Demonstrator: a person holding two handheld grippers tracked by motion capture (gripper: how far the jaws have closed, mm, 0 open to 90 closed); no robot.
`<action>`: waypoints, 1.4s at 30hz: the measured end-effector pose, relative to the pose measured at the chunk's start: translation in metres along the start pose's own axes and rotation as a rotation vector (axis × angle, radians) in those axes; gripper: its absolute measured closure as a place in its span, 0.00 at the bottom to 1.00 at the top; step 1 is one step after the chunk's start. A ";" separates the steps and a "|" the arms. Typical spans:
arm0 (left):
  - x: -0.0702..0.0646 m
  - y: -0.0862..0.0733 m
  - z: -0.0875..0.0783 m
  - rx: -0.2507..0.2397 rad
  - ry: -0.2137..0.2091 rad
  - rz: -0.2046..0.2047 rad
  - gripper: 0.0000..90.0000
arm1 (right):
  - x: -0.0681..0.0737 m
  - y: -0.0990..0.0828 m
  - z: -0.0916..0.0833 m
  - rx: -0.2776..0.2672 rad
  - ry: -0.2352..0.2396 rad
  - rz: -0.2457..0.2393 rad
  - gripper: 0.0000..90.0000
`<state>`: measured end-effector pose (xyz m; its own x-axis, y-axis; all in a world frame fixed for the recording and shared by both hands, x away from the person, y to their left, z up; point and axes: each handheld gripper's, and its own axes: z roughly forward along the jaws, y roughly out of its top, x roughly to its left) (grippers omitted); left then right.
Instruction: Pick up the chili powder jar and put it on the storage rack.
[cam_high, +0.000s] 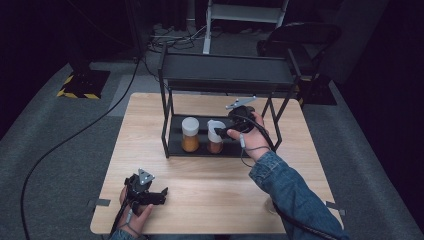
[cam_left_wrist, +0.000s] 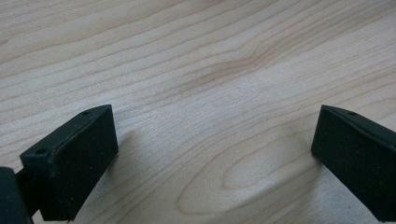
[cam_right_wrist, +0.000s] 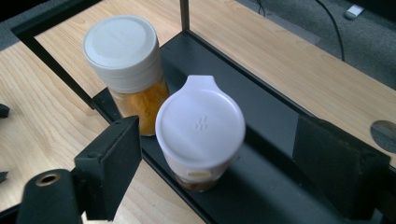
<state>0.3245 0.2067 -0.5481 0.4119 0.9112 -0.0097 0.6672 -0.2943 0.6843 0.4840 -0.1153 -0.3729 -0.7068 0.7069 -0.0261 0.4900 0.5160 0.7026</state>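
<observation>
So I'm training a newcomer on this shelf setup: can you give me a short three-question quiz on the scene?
1. How many jars stand on the rack's lower shelf?
2. True or false: the right gripper is clamped on the tab-lidded jar.
3. The left gripper is over: A) bare table B) a jar C) the rack.

Key: 1) Two, the tab-lidded one and the round-lidded jar. 2) False; its jaws stand apart from it. 3) A.

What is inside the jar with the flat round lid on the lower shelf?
The jar with the flat round lid holds an orange-yellow powder, visible through its clear wall below the lid. The white lid covers the top, so the upper level stays hidden. It stands on the black shelf.
</observation>
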 end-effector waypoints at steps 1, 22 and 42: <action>0.000 0.000 0.000 -0.001 0.001 -0.001 0.00 | -0.001 0.000 -0.004 -0.004 0.001 0.004 0.18; -0.002 0.001 0.001 0.001 0.013 -0.013 0.00 | -0.007 -0.025 -0.070 -0.031 -0.017 -0.004 0.16; -0.003 0.001 0.001 -0.001 0.013 -0.015 0.00 | -0.012 -0.059 -0.113 -0.049 -0.030 -0.008 0.14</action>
<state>0.3249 0.2037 -0.5481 0.3937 0.9192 -0.0105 0.6727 -0.2803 0.6848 0.4059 -0.2086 -0.3338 -0.6948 0.7172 -0.0530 0.4578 0.4979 0.7365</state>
